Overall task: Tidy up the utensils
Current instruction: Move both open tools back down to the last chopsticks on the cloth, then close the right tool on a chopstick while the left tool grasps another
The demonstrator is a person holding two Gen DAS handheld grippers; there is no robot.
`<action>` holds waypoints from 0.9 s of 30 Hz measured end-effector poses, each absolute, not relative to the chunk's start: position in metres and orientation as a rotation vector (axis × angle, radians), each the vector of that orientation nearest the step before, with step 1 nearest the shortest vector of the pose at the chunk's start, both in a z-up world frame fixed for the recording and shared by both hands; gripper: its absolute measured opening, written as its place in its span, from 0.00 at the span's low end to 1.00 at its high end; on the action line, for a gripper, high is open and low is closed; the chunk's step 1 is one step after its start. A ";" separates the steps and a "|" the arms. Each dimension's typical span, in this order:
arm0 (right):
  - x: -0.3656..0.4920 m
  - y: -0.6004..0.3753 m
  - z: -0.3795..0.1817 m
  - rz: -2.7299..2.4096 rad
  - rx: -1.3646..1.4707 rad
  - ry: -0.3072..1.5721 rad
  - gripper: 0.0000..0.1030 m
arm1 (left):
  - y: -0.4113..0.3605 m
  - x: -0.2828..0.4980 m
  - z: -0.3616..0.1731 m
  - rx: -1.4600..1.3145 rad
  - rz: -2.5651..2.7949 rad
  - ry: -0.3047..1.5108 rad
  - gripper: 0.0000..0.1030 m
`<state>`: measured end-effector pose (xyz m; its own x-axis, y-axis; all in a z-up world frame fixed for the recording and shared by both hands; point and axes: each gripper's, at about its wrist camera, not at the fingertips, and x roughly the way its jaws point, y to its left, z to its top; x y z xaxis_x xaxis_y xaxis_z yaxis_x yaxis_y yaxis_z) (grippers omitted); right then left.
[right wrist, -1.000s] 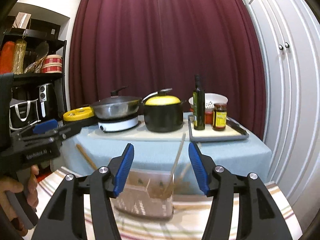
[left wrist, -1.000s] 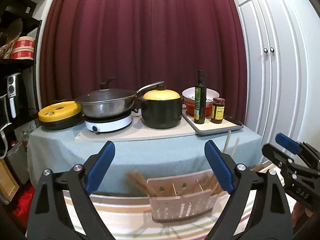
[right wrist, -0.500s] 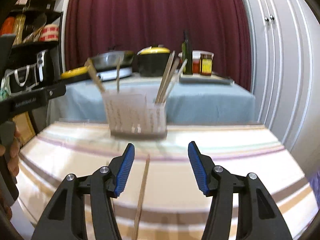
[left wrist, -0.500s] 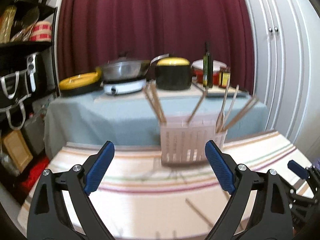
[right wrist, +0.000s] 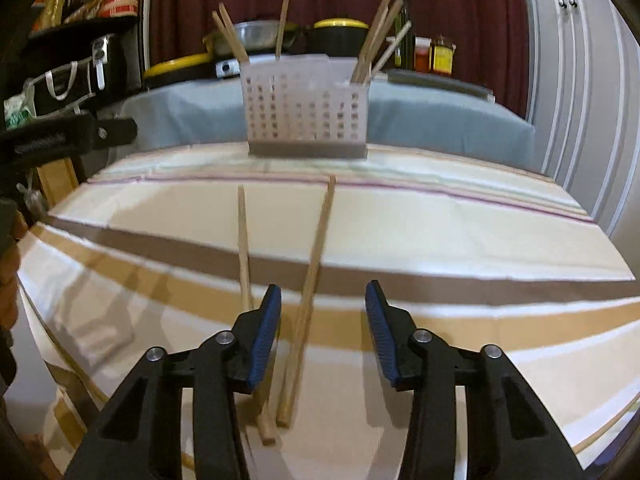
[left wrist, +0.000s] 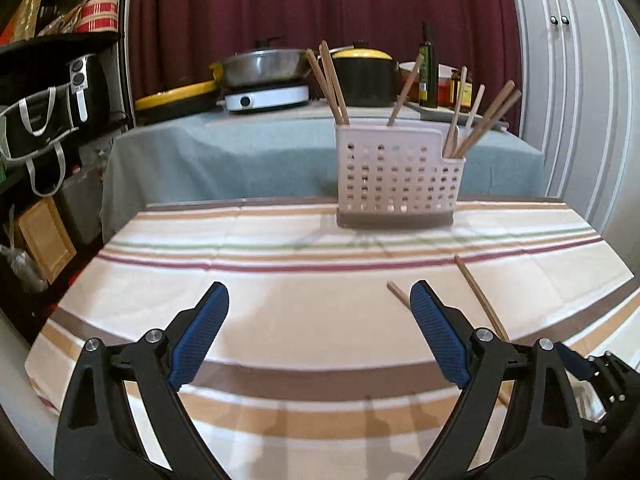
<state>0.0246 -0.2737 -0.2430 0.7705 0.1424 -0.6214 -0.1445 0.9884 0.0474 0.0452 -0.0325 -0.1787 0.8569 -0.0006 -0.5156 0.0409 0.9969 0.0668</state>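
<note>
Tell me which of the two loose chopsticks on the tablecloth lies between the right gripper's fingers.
The right-hand chopstick runs between the right gripper's open fingers; the left one passes outside its left finger.

Open striped bench in front, blocked only at the far edge and by two loose sticks.

The bench [left wrist: 280, 320] lies bare and wide ahead of the left claw [left wrist: 320, 336], whose jaws stand well apart over empty cloth. Two chopsticks [right wrist: 316, 264] lie flat on the cloth, running away from the right claw [right wrist: 323, 332]; one passes between its spread jaws, the other lies just beside the left jaw. At the far edge stands the basket [left wrist: 396, 180], with upright sticks fanning out above its rim and crowding the way in from above. To the left, a dark shelf [left wrist: 48, 80] with bags closes off that side; to the right, white cupboard doors [left wrist: 576, 80] do the same.
</note>
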 end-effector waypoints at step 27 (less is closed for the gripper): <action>0.010 -0.333 -0.248 0.098 0.116 0.646 0.08 | -0.106 0.020 -0.231 0.044 -0.122 0.678 0.87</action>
<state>0.0101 -0.3328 -0.2480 0.7943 0.1271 -0.5941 -0.0547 0.9889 0.1385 0.0203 -0.1057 -0.2311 0.7723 -0.0979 -0.6277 0.1266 0.9920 0.0011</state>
